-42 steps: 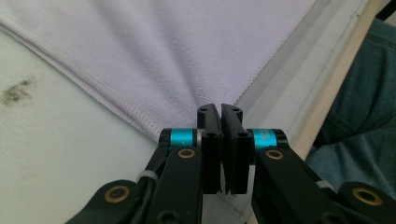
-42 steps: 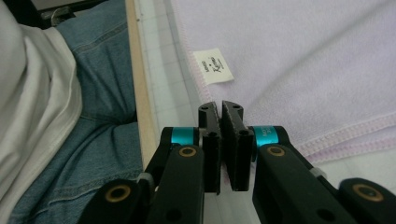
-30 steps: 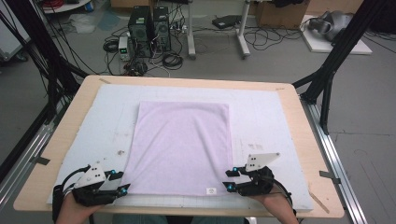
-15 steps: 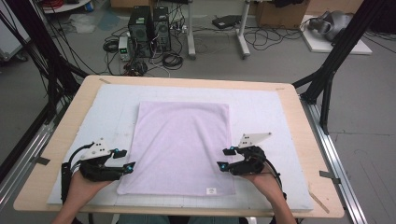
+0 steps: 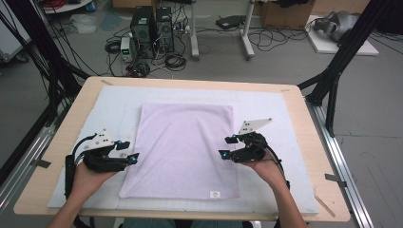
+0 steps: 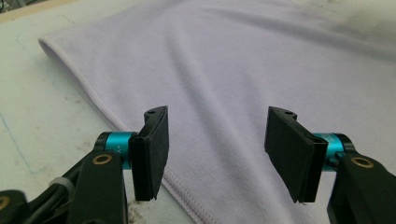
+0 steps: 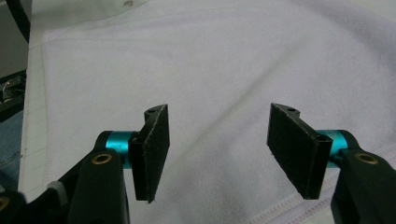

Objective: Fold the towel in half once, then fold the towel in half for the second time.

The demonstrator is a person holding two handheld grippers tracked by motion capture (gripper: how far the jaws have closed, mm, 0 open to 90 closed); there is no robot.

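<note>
The towel (image 5: 183, 149) carries a small white label (image 5: 215, 194), its print too tiny to read. The left gripper (image 5: 127, 151) and right gripper (image 5: 227, 147) have just been opening; both jaws stand spread over the towel's side edges, pinching nothing.

Left gripper (image 5: 127, 151) and right gripper (image 5: 227, 147): black bodies, each topped by a grey three-cornered plate dotted with small holes and trailing a black cable. Turquoise collars join black arms, pinned with brass-coloured rivets, to flat rectangular black pads (image 6: 154, 149) of ribbed texture, a small screw hole near each tip. Forearms are bare, without sleeves.
</note>
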